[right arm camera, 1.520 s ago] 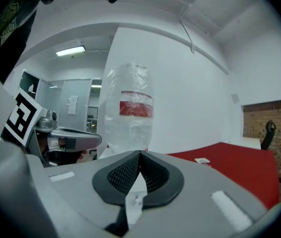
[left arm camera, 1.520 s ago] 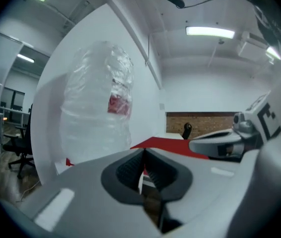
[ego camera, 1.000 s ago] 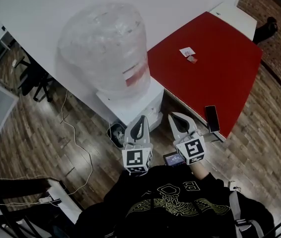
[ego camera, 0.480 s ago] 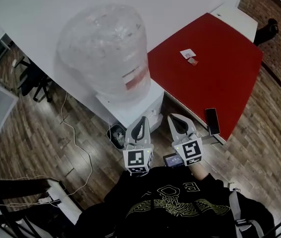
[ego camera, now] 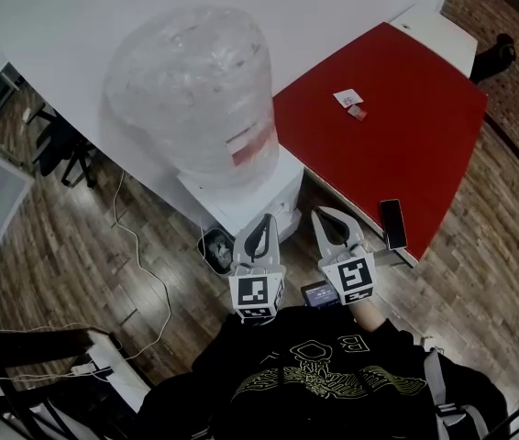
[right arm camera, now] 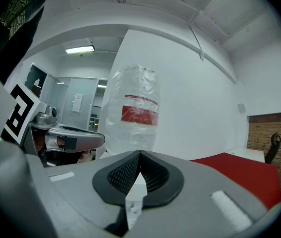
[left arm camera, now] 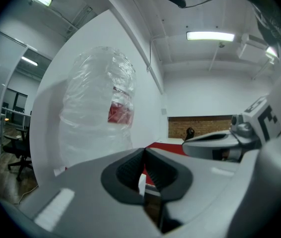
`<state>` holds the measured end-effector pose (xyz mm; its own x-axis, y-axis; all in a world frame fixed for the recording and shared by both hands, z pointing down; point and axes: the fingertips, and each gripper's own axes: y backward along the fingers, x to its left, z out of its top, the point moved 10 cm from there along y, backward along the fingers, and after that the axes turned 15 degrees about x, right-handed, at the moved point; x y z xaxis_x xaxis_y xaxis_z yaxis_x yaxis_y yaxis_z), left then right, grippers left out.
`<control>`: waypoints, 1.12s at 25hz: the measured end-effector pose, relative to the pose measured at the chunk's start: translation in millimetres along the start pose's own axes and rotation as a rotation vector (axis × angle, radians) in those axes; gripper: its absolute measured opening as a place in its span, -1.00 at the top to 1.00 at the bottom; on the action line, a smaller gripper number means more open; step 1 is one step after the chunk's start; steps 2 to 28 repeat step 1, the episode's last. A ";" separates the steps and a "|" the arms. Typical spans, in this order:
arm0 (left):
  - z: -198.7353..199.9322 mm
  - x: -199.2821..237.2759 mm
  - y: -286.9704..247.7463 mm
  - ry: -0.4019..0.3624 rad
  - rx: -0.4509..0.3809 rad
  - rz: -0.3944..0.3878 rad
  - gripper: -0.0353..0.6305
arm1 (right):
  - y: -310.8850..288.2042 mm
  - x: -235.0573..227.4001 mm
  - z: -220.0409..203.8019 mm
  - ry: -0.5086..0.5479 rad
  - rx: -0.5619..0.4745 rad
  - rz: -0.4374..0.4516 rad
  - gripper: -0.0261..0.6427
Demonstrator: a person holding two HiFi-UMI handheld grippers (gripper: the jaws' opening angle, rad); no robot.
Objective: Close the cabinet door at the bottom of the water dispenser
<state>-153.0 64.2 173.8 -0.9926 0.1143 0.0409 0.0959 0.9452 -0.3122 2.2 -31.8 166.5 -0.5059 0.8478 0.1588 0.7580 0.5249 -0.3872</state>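
Note:
The water dispenser is a white box with a large plastic-wrapped bottle on top; the bottle also shows in the left gripper view and the right gripper view. The cabinet door at its bottom is hidden from every view. My left gripper is held level just in front of the dispenser's top, shut and empty. Beside it, my right gripper points the same way, shut with nothing between its pads. Neither gripper touches the dispenser.
A red table stands right of the dispenser, with a dark phone at its near edge and small items farther back. A round dark bin and a loose cable lie on the wooden floor at the left.

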 end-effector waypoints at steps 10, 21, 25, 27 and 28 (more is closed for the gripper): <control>0.5 -0.2 -0.3 -0.001 -0.004 -0.001 0.87 | -0.3 -0.3 0.4 0.002 -0.001 -0.001 0.92; 0.5 -0.2 -0.3 -0.001 -0.004 -0.001 0.87 | -0.3 -0.3 0.4 0.002 -0.001 -0.001 0.92; 0.5 -0.2 -0.3 -0.001 -0.004 -0.001 0.87 | -0.3 -0.3 0.4 0.002 -0.001 -0.001 0.92; 0.5 -0.2 -0.3 -0.001 -0.004 -0.001 0.87 | -0.3 -0.3 0.4 0.002 -0.001 -0.001 0.92; 0.5 -0.2 -0.3 -0.001 -0.004 -0.001 0.87 | -0.3 -0.3 0.4 0.002 -0.001 -0.001 0.92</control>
